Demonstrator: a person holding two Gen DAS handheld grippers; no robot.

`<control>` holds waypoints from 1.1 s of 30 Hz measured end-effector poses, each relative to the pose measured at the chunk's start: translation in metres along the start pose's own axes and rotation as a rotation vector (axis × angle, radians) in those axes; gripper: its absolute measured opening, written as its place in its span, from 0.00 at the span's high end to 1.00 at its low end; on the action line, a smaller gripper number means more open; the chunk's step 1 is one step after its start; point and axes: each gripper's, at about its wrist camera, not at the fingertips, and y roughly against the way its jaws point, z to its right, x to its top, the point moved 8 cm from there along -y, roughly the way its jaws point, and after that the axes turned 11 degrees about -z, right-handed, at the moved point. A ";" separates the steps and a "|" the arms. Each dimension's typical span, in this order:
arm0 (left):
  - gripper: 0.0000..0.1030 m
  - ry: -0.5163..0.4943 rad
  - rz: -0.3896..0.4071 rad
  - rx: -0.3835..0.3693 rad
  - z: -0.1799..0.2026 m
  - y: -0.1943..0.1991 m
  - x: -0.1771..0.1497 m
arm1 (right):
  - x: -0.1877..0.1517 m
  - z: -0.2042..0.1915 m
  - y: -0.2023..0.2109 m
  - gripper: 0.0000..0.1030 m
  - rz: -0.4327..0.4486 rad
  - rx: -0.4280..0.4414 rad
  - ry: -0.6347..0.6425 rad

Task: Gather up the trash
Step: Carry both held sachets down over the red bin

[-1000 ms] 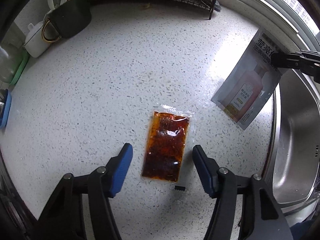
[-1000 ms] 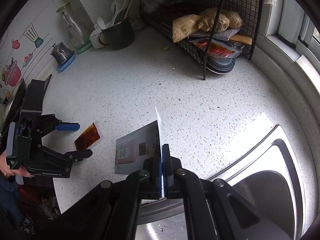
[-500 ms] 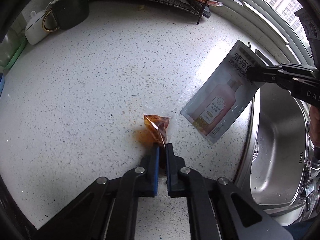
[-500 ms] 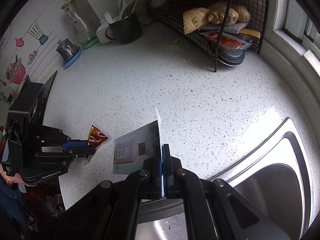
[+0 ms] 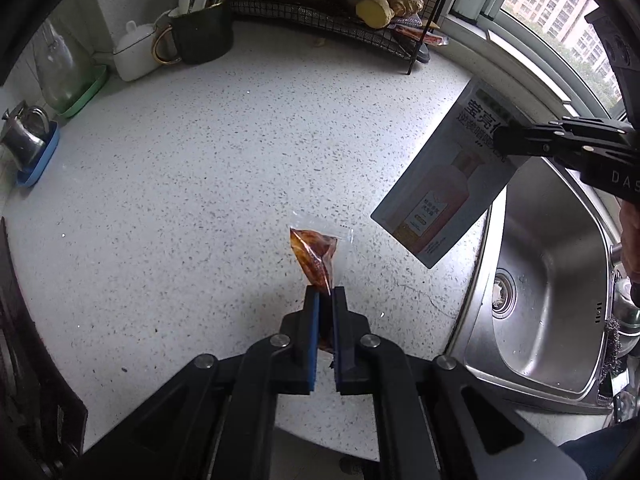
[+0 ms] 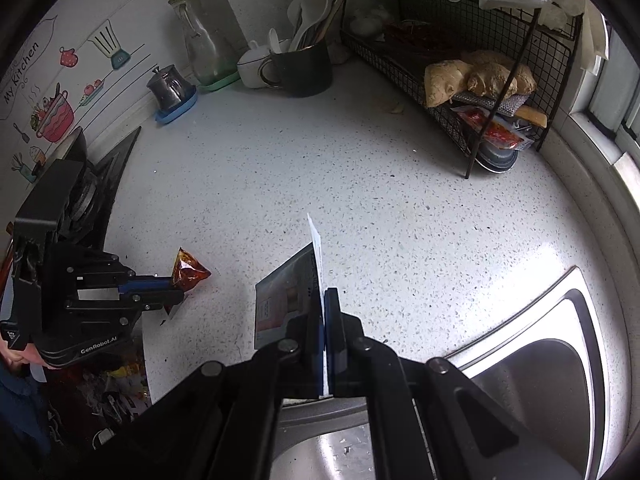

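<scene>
Both grippers loaded, clear of the speckled white countertop (image 5: 200,200).
Left gripper (image 5: 325,294) pinches red-brown oily sauce sachet (image 5: 314,258); right gripper (image 6: 324,296) clamps flat grey printed shampoo pouch (image 5: 444,192), probably bin-bound.

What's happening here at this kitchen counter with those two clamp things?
A person is collecting trash with two hand-held grippers. The left gripper is shut on a reddish sauce packet, held above the speckled counter. The right gripper is shut on a flat shampoo sachet, held near the steel sink.
</scene>
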 end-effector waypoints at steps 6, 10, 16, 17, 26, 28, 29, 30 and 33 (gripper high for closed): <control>0.95 0.043 0.045 0.043 -0.018 0.041 -0.054 | -0.007 -0.061 0.021 1.00 0.033 0.014 0.079; 0.95 0.070 0.065 0.072 -0.024 0.060 -0.098 | -0.022 -0.107 0.029 1.00 0.045 0.028 0.140; 0.95 0.130 0.077 0.113 -0.039 0.079 -0.176 | -0.054 -0.175 0.028 1.00 0.053 0.054 0.207; 0.95 0.138 0.078 0.122 -0.042 0.081 -0.190 | -0.060 -0.186 0.028 1.00 0.054 0.055 0.216; 0.95 0.182 0.046 0.131 -0.058 0.077 -0.309 | -0.124 -0.274 0.017 1.00 0.023 0.055 0.240; 0.95 0.192 0.046 0.130 -0.060 0.074 -0.331 | -0.139 -0.287 0.012 1.00 0.013 0.053 0.234; 0.95 0.197 0.041 0.125 -0.061 0.071 -0.342 | -0.147 -0.292 0.009 1.00 0.007 0.047 0.230; 0.95 0.202 0.036 0.125 -0.061 0.068 -0.353 | -0.155 -0.297 0.004 1.00 -0.002 0.044 0.224; 0.95 0.217 0.007 0.111 -0.063 0.052 -0.382 | -0.174 -0.305 -0.009 0.99 -0.022 0.047 0.192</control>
